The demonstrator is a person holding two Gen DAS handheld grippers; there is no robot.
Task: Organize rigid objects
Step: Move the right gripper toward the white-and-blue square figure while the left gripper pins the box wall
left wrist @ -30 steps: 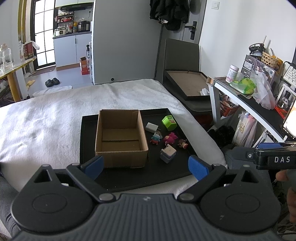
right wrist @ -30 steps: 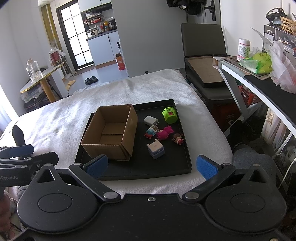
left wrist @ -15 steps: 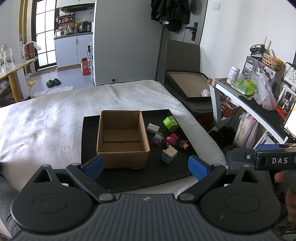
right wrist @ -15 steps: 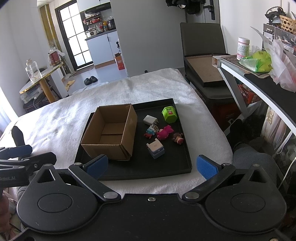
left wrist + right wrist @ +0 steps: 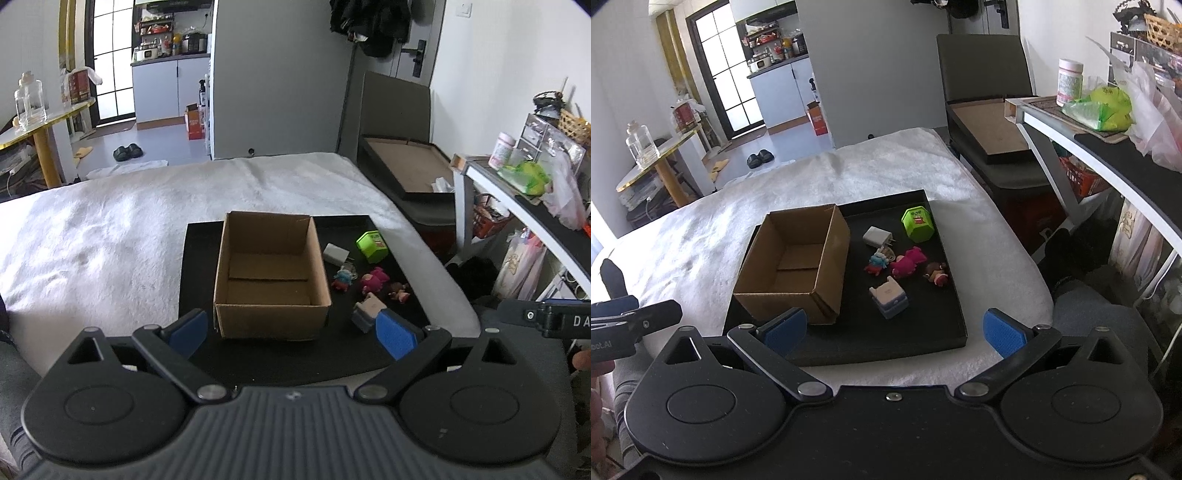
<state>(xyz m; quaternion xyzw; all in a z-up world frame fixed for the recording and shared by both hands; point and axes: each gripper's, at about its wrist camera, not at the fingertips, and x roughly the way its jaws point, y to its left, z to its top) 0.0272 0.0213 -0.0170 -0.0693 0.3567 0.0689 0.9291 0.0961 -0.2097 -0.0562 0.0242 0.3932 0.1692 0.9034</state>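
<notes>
A: What's sitting nearest the cameras?

B: The left gripper (image 5: 290, 330) is hovering at the near edge of the black tray (image 5: 199, 236), its blue-padded fingers (image 5: 393, 332) spread wide and gripping nothing. The right gripper (image 5: 892, 330) is hanging by the same edge, its fingers (image 5: 1001, 334) likewise standing wide apart and empty.

A: Any writing showing on them?

B: In the left wrist view the right tool's side is showing white letters "DA", cut off by the frame. In the right wrist view the left tool is showing "bot.AI", also cut off.

A: And the things to be organized?

B: They're all lying on the tray, which is resting on a bed under a white blanket (image 5: 886, 170). An open cardboard box (image 5: 796, 262) is standing on the tray's left part, with nothing inside. Right of it, nearest first: a white and blue-grey block toy (image 5: 889, 297), then a brown figure (image 5: 936, 275), a pink figure (image 5: 907, 262) and a small blue-haired figure (image 5: 876, 264), then a white charger plug (image 5: 876, 236), and farthest a green box (image 5: 916, 223) with a face printed on it; its lettering is too small to read.

A: Beyond the bed?

B: A desk (image 5: 1108, 147) at the right is carrying a white jar (image 5: 1070, 82) whose label is unreadable.
</notes>
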